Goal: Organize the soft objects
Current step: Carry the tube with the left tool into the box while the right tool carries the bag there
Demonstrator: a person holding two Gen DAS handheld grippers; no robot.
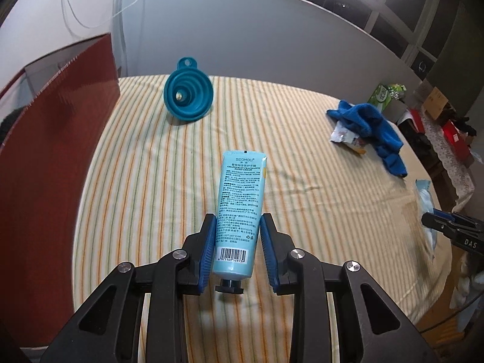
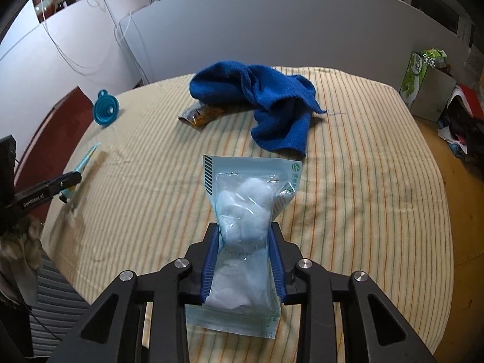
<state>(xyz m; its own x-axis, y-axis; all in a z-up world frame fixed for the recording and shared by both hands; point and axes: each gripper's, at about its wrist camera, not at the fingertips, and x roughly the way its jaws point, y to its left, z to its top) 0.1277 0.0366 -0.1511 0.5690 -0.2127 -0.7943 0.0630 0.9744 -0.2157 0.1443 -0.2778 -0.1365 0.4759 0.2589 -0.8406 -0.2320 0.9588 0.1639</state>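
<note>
Underneath everything lies a striped cloth (image 1: 169, 163), cream with thin orange and green lines, spread over a table whose bare wooden edge (image 2: 453, 199) shows at the right in the right wrist view. A pale grey panel (image 1: 242, 36) stands along the far side, with thin white cables hanging down the wall at its left end. A dark red box (image 1: 45, 139) rises at the left edge of the cloth. Past the right corner sit a green carton (image 2: 413, 81) and a jumble of boxes and clothes on the floor. A bright lamp glares at the top right of the left wrist view, beside dark window panes.

The left gripper (image 1: 239, 230) is clamped on a light blue tube (image 1: 240, 199), pads pressing both sides, cap end toward the camera, held above the cloth. The right gripper (image 2: 245, 242) squeezes a clear bag (image 2: 245, 211) of white stuffing between its narrowed jaws, also lifted off the cloth.

On the far left of the cloth a teal funnel (image 1: 188, 93) lies on its side. Toward the far right a blue towel (image 2: 272, 106) sits crumpled, partly covering a foil wrapper (image 2: 199, 115).
</note>
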